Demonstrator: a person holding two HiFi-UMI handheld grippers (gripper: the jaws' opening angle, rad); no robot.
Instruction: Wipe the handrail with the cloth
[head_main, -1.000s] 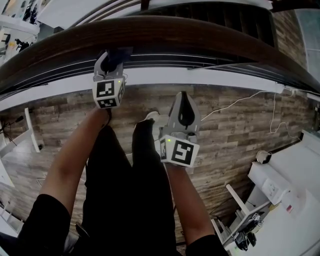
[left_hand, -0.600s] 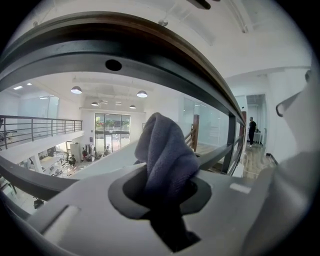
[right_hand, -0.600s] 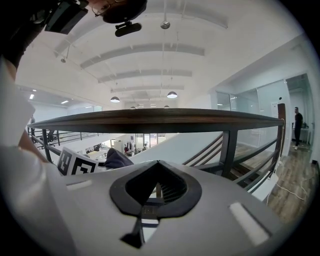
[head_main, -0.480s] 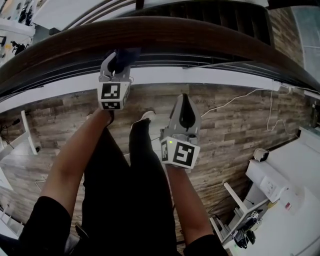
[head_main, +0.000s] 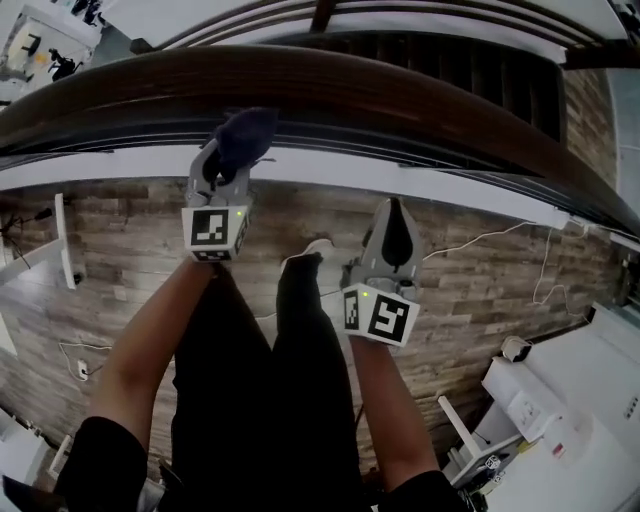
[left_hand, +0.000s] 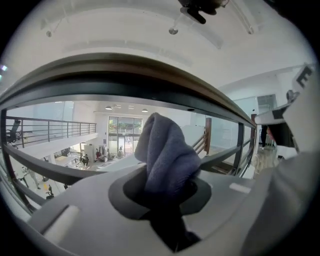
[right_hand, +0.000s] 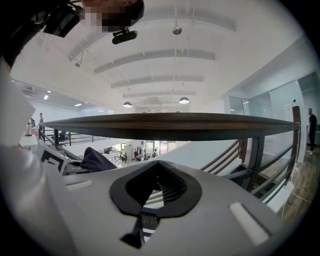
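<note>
Bunched blue-grey cloth (left_hand: 165, 155) clamped in left gripper (head_main: 228, 160), just below the dark wooden handrail (head_main: 400, 95).
Cloth soft, crumpled, folded wad sticking up past the jaws; contact with the rail unclear. Right gripper (head_main: 393, 235) lower, over plank floor (head_main: 480, 270), jaws together, empty.

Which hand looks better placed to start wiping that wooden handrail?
Left. The left gripper clamps the blue-grey cloth close to the handrail; the right gripper is shut, empty and farther back.
</note>
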